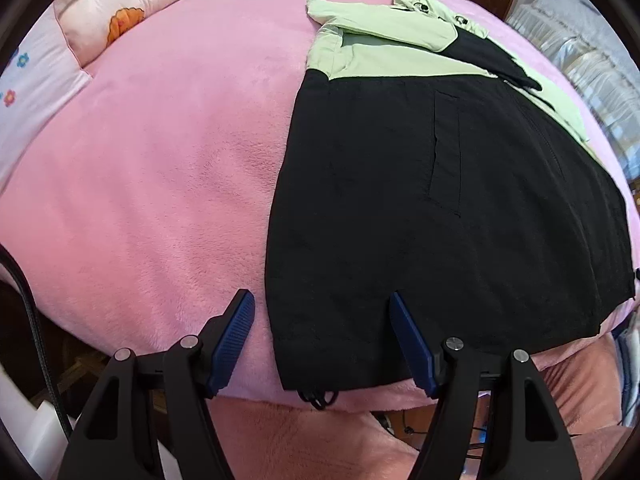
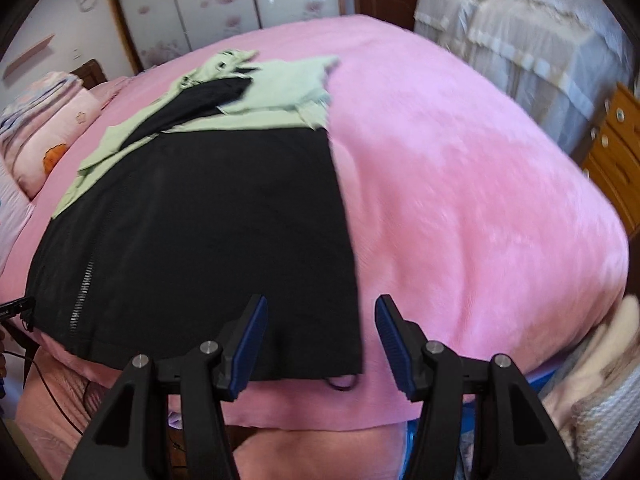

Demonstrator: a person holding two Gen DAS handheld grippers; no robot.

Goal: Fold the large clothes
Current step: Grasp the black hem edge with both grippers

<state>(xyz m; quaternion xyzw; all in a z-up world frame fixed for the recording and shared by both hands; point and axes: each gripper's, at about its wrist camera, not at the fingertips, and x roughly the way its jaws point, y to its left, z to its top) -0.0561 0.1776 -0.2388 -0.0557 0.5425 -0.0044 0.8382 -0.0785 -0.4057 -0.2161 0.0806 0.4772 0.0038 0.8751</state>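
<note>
Hand-held gripper (image 1: 322,300) straddling jacket (image 1: 440,220) hem

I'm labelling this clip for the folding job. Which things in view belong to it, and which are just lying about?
Part of the job:
- black and green jacket, spread on the bed with sleeves folded in
- left gripper, open at the hem
- right gripper, open at the hem
- pink blanket, the work surface

Lying about:
- flowered pillow
- wooden drawers
</note>
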